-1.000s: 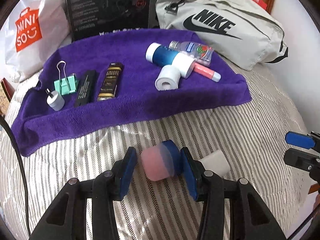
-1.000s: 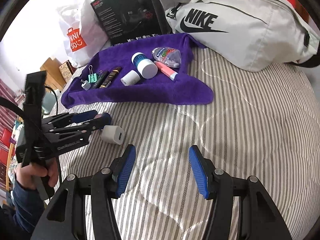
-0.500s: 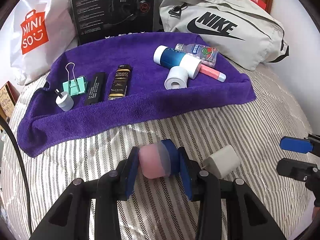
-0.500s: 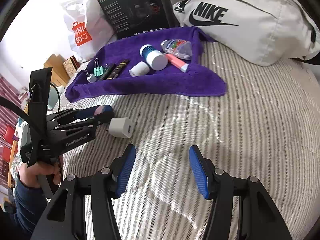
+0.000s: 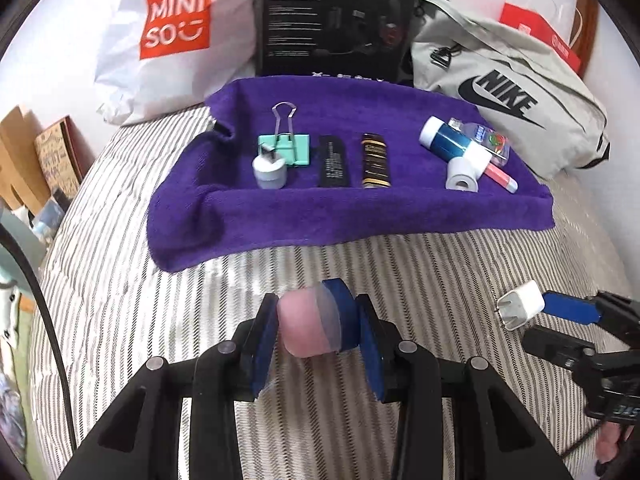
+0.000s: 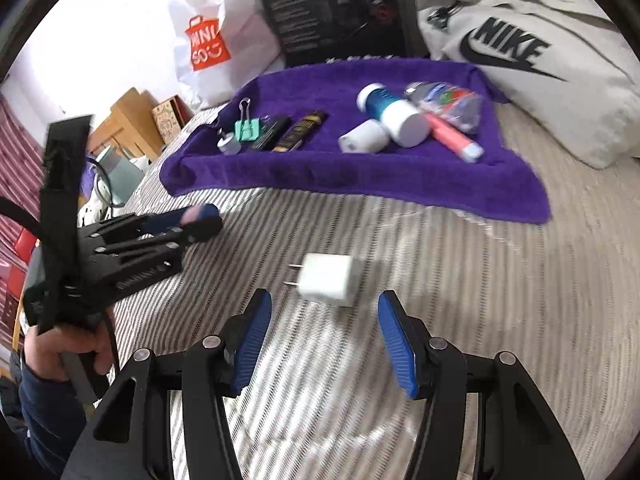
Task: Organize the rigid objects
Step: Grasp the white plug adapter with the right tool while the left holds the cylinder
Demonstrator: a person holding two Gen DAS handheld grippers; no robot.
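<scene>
1. The striped quilted bedspread [image 5: 420, 264] fills the lower half of both views; a white Miniso bag [image 5: 172, 36], a black product box [image 5: 336, 20] and a grey Nike bag [image 5: 508, 92] line the top edge
2. The purple towel [image 5: 340, 216] lies across the upper middle and seems to serve as the sorting mat: a green binder clip [image 5: 285, 148], a small grey adapter [image 5: 270, 172] and two dark flat packs sit in a row at its left, while bottles and tubes cluster at its right
3. The left gripper [image 5: 316, 330], bottom centre, is clamped on a pink-and-blue cylinder [image 5: 312, 324], held above the bedspread, likely bound for the towel
4. The right gripper [image 6: 324, 338] has its fingers wide apart just behind the white plug charger [image 6: 326, 280], which lies on the bedspread, prongs pointing frame-left, probably the next pick
</scene>
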